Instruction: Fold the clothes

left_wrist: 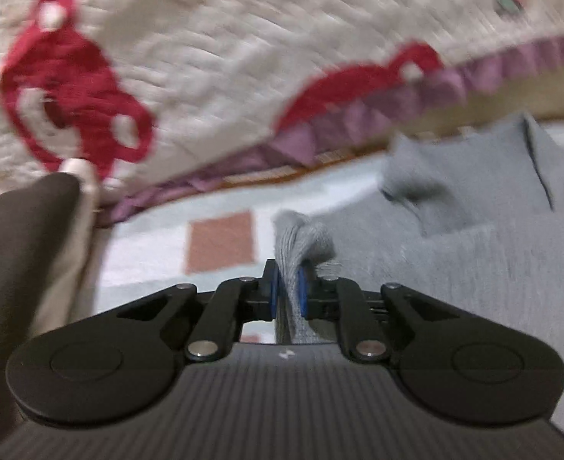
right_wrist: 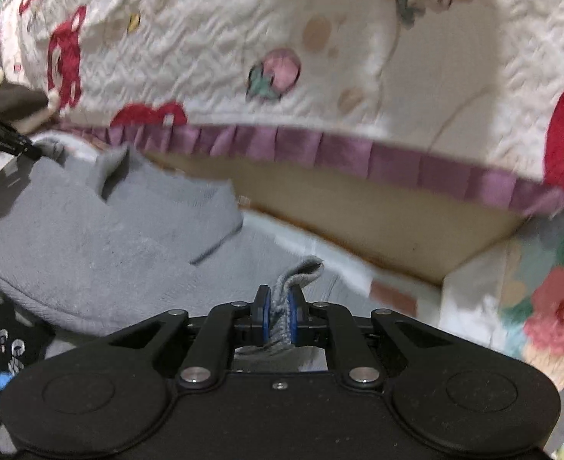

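A grey knitted garment [left_wrist: 474, 253] lies spread on a pale patterned sheet. My left gripper [left_wrist: 289, 287] is shut on a bunched edge of it, and the cloth pokes up between the blue pads. In the right wrist view the same grey garment [right_wrist: 101, 237] spreads to the left, and my right gripper [right_wrist: 280, 318] is shut on another pinched fold of it. At the far left of that view the left gripper [right_wrist: 32, 149] shows as a dark tip on the garment's far edge. Both views are motion-blurred.
A white quilted blanket [right_wrist: 320, 57] with red figures and a purple ruffle hangs over a tan bed edge [right_wrist: 358, 211] behind the garment. A dark brown cloth [left_wrist: 21, 249] lies at left. A floral cloth [right_wrist: 550, 299] lies at right, and a black printed item [right_wrist: 5, 345] at lower left.
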Demonstrator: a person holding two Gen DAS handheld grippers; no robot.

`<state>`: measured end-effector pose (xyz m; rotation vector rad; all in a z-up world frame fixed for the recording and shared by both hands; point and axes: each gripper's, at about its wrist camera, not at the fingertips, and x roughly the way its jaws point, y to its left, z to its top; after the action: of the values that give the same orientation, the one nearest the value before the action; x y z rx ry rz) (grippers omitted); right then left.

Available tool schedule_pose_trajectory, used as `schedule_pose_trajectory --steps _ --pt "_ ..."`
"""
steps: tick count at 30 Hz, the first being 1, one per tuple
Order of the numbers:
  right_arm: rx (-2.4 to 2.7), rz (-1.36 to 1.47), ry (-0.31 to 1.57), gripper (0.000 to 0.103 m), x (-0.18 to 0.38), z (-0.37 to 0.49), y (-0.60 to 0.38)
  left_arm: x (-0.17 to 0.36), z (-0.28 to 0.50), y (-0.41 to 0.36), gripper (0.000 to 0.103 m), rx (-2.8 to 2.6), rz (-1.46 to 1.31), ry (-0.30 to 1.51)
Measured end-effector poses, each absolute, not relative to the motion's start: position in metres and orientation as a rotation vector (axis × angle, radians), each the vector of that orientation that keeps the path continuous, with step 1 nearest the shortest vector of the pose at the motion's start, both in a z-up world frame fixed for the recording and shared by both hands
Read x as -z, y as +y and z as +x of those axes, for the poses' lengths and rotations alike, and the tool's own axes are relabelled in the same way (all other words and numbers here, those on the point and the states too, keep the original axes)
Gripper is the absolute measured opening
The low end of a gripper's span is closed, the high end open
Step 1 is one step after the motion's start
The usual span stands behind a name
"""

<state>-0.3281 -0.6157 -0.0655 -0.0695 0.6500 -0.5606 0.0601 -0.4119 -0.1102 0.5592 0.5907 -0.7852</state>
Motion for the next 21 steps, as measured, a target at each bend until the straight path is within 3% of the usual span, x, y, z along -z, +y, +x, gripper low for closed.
schedule_pose_trajectory --steps 1,2,4,6,8,10,15,18,21 --pt "0.566 -0.081 0.633 0.010 0.062 -0.328 -0.615 0.109 0.062 -0.409 0.009 0.760 0.541 0.578" --pt "0.577 -0.107 0.636 0.010 0.063 -0.326 -0.615 0.107 0.064 -0.406 0.001 0.734 0.523 0.565" --pt "0.630 -0.177 0.684 0.015 0.072 -0.321 -0.616 0.104 0.067 -0.401 0.011 0.684 0.486 0.538" --pt "0.697 -0.244 0.755 0.016 0.086 -0.317 -0.619 0.096 0.068 -0.392 0.052 0.738 0.377 0.624" --pt "0.731 -0.180 0.773 0.021 0.092 -0.330 -0.628 0.089 0.057 -0.393 0.053 0.830 0.312 0.702" --pt "0.777 -0.108 0.768 0.042 0.096 -0.350 -0.637 0.084 0.042 -0.396 0.054 0.922 0.268 0.769" --pt "0.892 0.041 0.770 0.046 0.104 -0.410 -0.665 0.090 -0.029 -0.436 0.056 1.119 0.381 0.827" --pt "0.953 0.193 0.778 0.056 0.107 -0.454 -0.689 0.096 -0.078 -0.458 0.054 1.188 0.437 0.737" --pt "0.978 0.328 0.825 0.056 0.118 -0.490 -0.696 0.097 -0.111 -0.484 0.053 1.207 0.469 0.660"
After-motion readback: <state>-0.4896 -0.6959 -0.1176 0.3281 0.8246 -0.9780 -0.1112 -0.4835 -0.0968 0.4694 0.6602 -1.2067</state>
